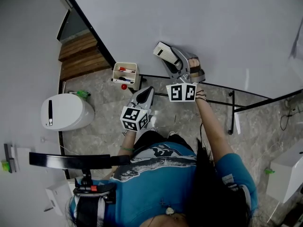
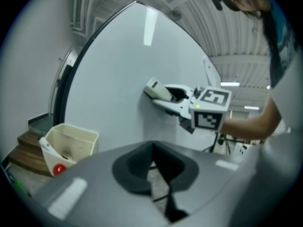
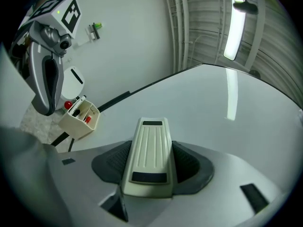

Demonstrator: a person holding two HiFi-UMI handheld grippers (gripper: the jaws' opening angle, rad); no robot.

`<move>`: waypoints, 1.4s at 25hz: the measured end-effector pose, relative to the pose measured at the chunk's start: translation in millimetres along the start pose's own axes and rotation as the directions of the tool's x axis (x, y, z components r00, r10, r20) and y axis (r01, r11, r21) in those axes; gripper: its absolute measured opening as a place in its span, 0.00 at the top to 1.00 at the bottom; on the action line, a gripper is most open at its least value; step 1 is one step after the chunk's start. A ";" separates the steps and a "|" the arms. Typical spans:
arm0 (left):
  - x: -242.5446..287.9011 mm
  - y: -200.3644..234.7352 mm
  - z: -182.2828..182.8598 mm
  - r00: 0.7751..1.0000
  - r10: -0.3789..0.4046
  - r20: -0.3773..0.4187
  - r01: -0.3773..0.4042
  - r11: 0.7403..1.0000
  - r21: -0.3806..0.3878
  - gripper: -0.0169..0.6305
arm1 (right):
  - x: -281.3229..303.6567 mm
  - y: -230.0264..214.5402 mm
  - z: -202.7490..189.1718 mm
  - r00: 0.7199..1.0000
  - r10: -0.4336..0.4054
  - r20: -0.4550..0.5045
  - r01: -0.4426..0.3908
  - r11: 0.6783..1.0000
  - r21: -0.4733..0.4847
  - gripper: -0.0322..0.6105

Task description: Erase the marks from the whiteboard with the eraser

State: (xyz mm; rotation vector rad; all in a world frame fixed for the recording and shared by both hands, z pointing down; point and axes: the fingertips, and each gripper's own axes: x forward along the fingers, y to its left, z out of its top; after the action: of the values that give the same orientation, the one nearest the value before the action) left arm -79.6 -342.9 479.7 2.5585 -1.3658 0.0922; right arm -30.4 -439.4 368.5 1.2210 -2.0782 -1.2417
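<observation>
One cream plastic holder box (image 1: 125, 73) is sitting at the board's lower edge on the left, with markers (image 1: 124, 70) inside, their count hard to make out. Just right of it, the one left gripper (image 1: 146, 92) is hovering, jaws together on nothing. Further right, the one right gripper (image 1: 176, 60) is clamping the single cream ribbed eraser (image 1: 162, 50), holding it up at the one big white whiteboard (image 1: 199, 22). Whether it's touching is hard to judge. The board's right part is running out of frame.
</observation>
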 end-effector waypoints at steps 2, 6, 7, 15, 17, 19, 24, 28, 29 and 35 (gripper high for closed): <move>4.2 -0.5 -0.3 1.000 -0.011 -0.003 0.011 1.000 0.002 0.97 | -2.3 -14.0 -0.4 1.000 -0.026 0.000 0.026 0.999 0.041 0.54; 15.2 -7.8 0.0 0.999 -0.045 -0.005 0.045 0.999 0.006 0.97 | -14.9 -61.3 0.9 0.994 -0.108 0.001 0.107 0.989 0.107 0.54; 19.0 -11.3 0.0 0.998 -0.056 -0.006 0.056 0.998 0.008 0.97 | -19.4 -76.0 0.1 0.992 -0.130 0.000 0.129 0.984 0.121 0.54; 53.8 -43.5 -5.2 0.987 -0.158 -0.025 0.158 0.987 0.019 0.97 | -70.4 -212.5 -20.4 0.939 -0.344 0.000 0.334 0.911 0.241 0.54; 58.3 -51.2 -5.0 0.984 -0.174 -0.026 0.174 0.984 0.022 0.97 | -88.8 -247.5 -30.8 0.919 -0.392 -0.032 0.387 0.885 0.258 0.54; 61.9 -57.7 -5.6 0.982 -0.186 -0.028 0.187 0.982 0.023 0.97 | -107.0 -279.5 -41.8 0.899 -0.434 -0.060 0.433 0.859 0.275 0.54; 63.8 -63.9 -5.9 0.980 -0.197 -0.032 0.198 0.980 0.021 0.97 | -140.6 -331.0 -62.1 0.865 -0.495 -0.088 0.498 0.820 0.282 0.54; 63.8 -61.6 -5.8 0.981 -0.189 -0.032 0.190 0.982 0.018 0.97 | -157.3 -349.5 -78.8 0.833 -0.538 -0.132 0.549 0.772 0.320 0.54; 63.6 -60.9 -6.3 0.982 -0.187 -0.032 0.187 0.982 0.017 0.97 | -159.0 -351.3 -81.4 0.831 -0.540 -0.136 0.551 0.763 0.338 0.54; 61.6 -57.2 -9.4 0.984 -0.174 -0.038 0.174 0.985 0.014 0.97 | -157.8 -352.5 -85.8 0.830 -0.539 -0.146 0.550 0.745 0.378 0.54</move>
State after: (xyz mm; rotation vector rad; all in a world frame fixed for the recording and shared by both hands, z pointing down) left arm 2.7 -360.0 488.8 2.6640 -1.1273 0.1200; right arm 278.0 -421.5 121.4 2.1502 -2.0908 -1.0117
